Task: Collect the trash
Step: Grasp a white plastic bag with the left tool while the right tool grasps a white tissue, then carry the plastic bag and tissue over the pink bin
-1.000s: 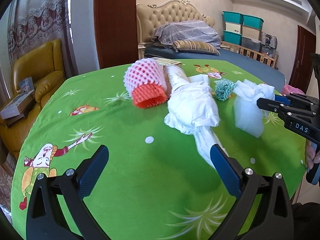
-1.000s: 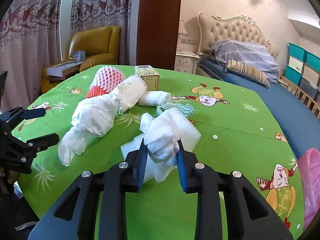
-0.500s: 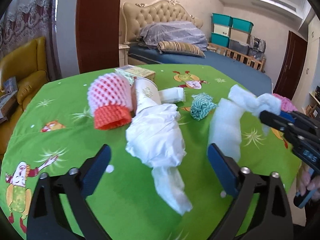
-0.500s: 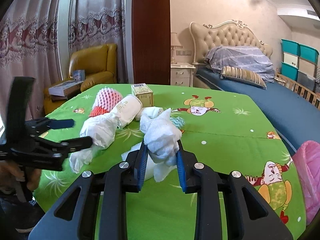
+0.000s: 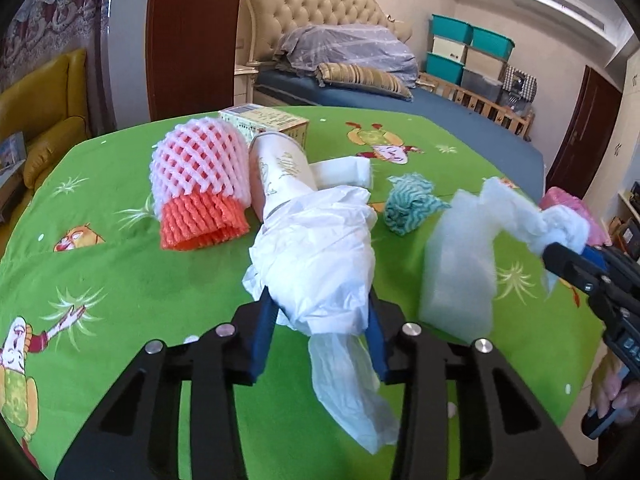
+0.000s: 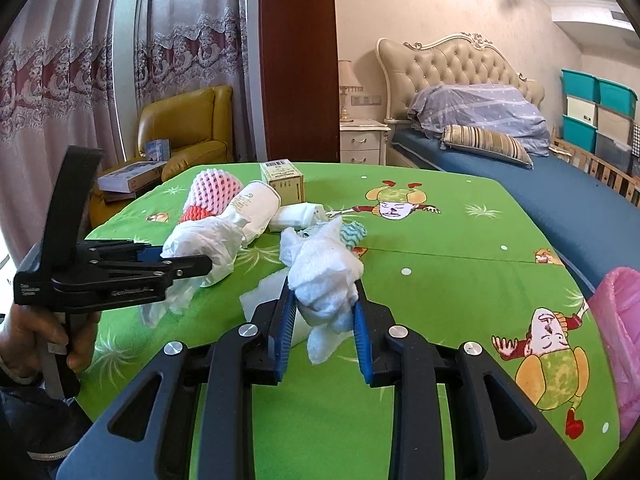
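A crumpled white plastic bag (image 5: 316, 248) lies on the green table (image 5: 120, 280), its tail trailing toward me. My left gripper (image 5: 319, 300) has both blue pads against the bag's sides, and its jaws are closing on it. In the right wrist view the same left gripper (image 6: 192, 264) reaches in from the left onto the bag (image 6: 200, 240). My right gripper (image 6: 323, 288) is shut on a bunched white foam sheet (image 6: 324, 268), lifted off the cloth. In the left wrist view the foam sheet (image 5: 460, 264) hangs from the right gripper (image 5: 560, 256).
Behind the bag lie a pink and orange foam fruit net (image 5: 196, 184), a paper cup (image 5: 280, 172), a small box (image 5: 272, 122), a white roll (image 5: 344, 170) and a teal cloth (image 5: 408, 204). A pink bag (image 6: 616, 320) sits off the table's right edge.
My left gripper moved forward over the white plastic bag and its wide jaws came together on it. The right gripper rose slightly with the foam sheet.
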`<move>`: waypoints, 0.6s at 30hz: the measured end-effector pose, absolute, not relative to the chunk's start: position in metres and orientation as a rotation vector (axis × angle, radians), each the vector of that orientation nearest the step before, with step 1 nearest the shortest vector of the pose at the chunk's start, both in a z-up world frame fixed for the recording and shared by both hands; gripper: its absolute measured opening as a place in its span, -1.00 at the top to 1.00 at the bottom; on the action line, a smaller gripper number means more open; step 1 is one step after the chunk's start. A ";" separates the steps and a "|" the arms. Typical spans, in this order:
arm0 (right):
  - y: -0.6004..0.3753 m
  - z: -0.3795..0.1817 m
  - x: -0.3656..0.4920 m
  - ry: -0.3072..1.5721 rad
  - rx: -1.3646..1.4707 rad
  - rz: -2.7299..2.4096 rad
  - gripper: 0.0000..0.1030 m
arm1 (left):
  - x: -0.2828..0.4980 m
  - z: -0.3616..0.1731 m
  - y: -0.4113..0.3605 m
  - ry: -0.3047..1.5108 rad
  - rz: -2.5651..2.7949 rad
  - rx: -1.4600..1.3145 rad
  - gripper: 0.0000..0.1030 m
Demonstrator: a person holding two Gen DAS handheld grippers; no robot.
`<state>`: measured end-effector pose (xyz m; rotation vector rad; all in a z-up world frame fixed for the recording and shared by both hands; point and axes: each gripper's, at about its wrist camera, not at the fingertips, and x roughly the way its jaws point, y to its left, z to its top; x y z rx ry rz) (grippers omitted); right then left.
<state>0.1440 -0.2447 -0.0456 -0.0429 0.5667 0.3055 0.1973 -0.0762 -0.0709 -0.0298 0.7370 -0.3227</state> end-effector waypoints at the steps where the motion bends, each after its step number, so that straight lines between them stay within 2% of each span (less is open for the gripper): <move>1: -0.244 -0.046 0.144 0.567 -0.042 0.305 0.48 | 0.195 -0.070 -0.075 0.733 -0.326 -0.034 0.25; 18: -0.251 -0.044 0.136 0.551 -0.037 0.293 0.48 | 0.148 -0.042 -0.073 0.563 -0.338 0.025 0.25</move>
